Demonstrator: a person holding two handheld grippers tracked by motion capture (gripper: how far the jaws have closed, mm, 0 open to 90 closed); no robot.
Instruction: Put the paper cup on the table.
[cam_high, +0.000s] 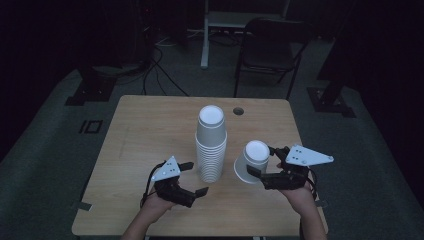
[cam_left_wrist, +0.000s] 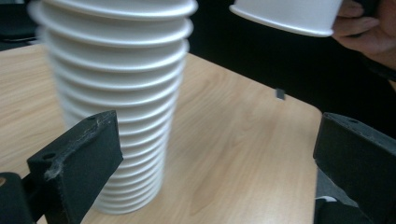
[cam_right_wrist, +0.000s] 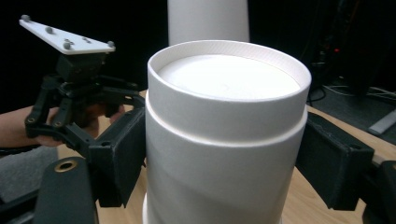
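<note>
High view shows a wooden table (cam_high: 150, 125) with a tall stack of white paper cups (cam_high: 210, 147) standing upside down near its middle, and at about three o'clock from that stack a single white cup (cam_high: 252, 161), also bottom-up and tilted, held clear of the stack by the right gripper (cam_high: 264, 162). In the right gripper view the two black jaws press against opposite sides of this cup (cam_right_wrist: 224, 140), so it is pinched, though how firmly cannot be judged. The left gripper (cam_high: 196, 177) sits at about seven o'clock from the stack, just beside its base, jaws spread with nothing between them; in the left gripper view the stack (cam_left_wrist: 116, 102) stands just past the near jaw, untouched as far as can be seen. The chief risk, I judge, lies with the stack: it is tall and light, and a nudge from the open left jaw, or from the lifted cup (cam_left_wrist: 289, 16) swinging across at twelve o'clock, could topple it. A paper cup also deforms easily, so too hard a squeeze may crush the wall, while too light a grip on the tapered side may let it slip.
</note>
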